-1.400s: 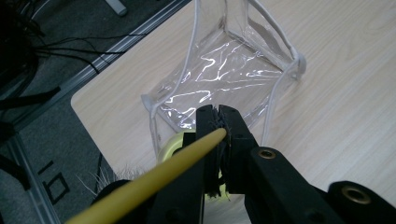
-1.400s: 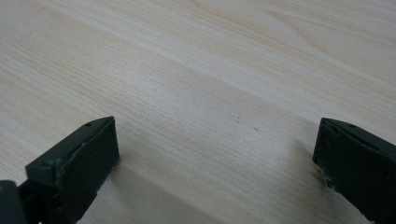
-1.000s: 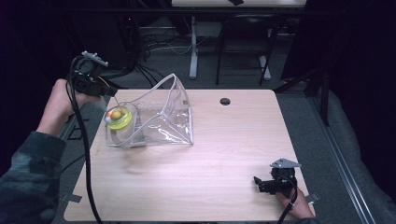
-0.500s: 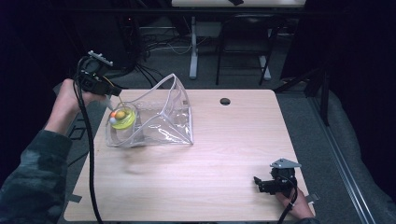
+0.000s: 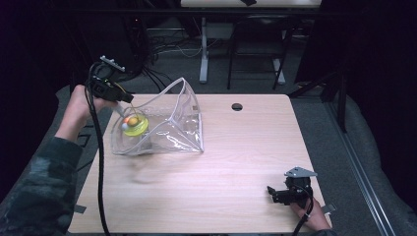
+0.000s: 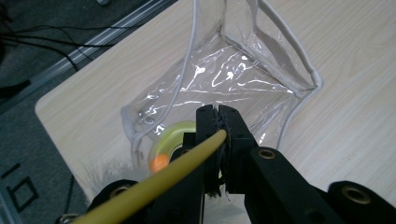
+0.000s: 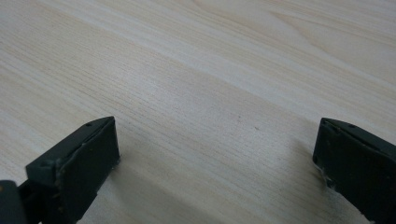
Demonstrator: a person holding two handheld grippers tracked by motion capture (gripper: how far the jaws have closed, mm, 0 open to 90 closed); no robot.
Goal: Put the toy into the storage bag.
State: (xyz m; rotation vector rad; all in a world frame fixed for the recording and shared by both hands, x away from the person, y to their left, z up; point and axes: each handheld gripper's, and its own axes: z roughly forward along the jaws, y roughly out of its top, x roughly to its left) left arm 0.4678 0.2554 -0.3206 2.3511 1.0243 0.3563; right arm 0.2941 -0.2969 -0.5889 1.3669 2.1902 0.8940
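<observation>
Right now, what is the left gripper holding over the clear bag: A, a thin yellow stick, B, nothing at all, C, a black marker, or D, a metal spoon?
A: in the left gripper view the left gripper has its jaws closed on a thin yellow stick, above the clear bag.

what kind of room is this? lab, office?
Probably a lab or recording workspace, not a home. A bare wooden table with a cable hole stands on grey carpet, loose cables trail on the floor behind it, and another desk's metal legs stand beyond, against dark surroundings.
</observation>
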